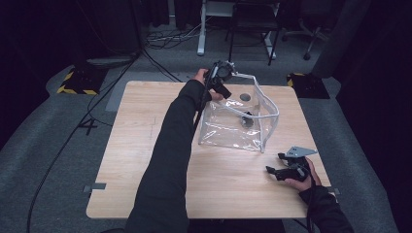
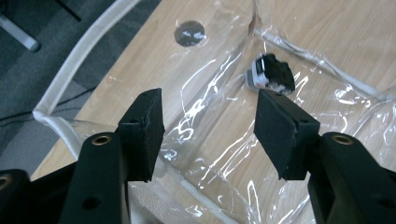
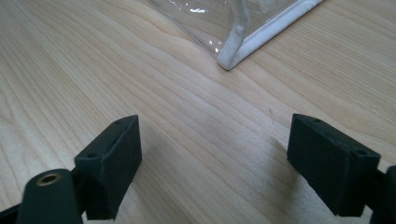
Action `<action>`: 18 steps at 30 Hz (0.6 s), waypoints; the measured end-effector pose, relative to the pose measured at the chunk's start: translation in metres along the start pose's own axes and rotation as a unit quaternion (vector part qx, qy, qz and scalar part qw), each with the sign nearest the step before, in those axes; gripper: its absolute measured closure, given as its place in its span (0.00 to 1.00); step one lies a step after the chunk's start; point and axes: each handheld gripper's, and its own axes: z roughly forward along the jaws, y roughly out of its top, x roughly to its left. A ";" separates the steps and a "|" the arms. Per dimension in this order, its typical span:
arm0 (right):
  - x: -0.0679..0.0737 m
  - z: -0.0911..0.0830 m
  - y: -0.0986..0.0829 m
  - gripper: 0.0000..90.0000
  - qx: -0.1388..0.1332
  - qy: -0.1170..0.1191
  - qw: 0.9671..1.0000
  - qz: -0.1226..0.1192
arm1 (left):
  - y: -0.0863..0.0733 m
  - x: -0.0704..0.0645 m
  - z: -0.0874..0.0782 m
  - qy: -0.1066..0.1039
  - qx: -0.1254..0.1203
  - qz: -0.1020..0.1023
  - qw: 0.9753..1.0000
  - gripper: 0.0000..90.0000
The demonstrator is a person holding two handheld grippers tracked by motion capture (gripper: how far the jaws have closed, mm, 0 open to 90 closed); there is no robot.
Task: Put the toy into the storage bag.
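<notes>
A: What is the surface like?

B: A pale wood counter [image 1: 145, 160] with rounded corners and a fine lengthwise grain, plain in the right gripper view. There is a dark round hole [image 1: 245, 97] near its far edge and small grey tabs at its left and right edges. It stands on grey carpet, with black cables trailing over the floor on the left.

A: And the room?

B: Dim, dark at the sides. Yellow-and-black striped blocks [image 1: 77, 82] sit on the floor at the far left and far right corners. Behind are a white desk leg [image 1: 201, 29] and an office chair [image 1: 311, 29].

A: Where is the bag?

B: The clear bag [image 1: 228, 126] with white piping stands open on the far right part of the counter. A small black-and-white object [image 2: 270, 72] lies inside on its bottom.

A: The left claw?

B: The left claw [image 2: 210, 123] is held above the bag's far left top corner, looking down into it. Its jaws stand apart and hold nothing; the white rim [image 2: 84, 51] runs past on the left, and the object lies just beyond the right pad.

A: The right claw?

B: The right claw [image 1: 279, 167] is low over the counter near the right edge, just beside the bag's near right corner [image 3: 229, 60]. Its jaws are wide apart with bare wood between them.
</notes>
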 end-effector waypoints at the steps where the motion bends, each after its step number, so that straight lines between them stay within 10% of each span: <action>1: 0.000 0.000 0.000 0.20 0.000 0.000 1.000 0.000 | -0.001 0.000 -0.002 0.004 0.001 -0.003 1.000 0.48; 10: 0.000 0.000 0.000 0.20 0.000 0.000 1.000 0.000 | -0.009 0.004 -0.007 0.009 -0.063 -0.023 0.998 0.47; 18: 0.000 0.000 0.000 0.20 0.001 0.001 1.000 -0.003 | -0.021 0.013 -0.017 0.034 -0.122 -0.066 0.990 0.43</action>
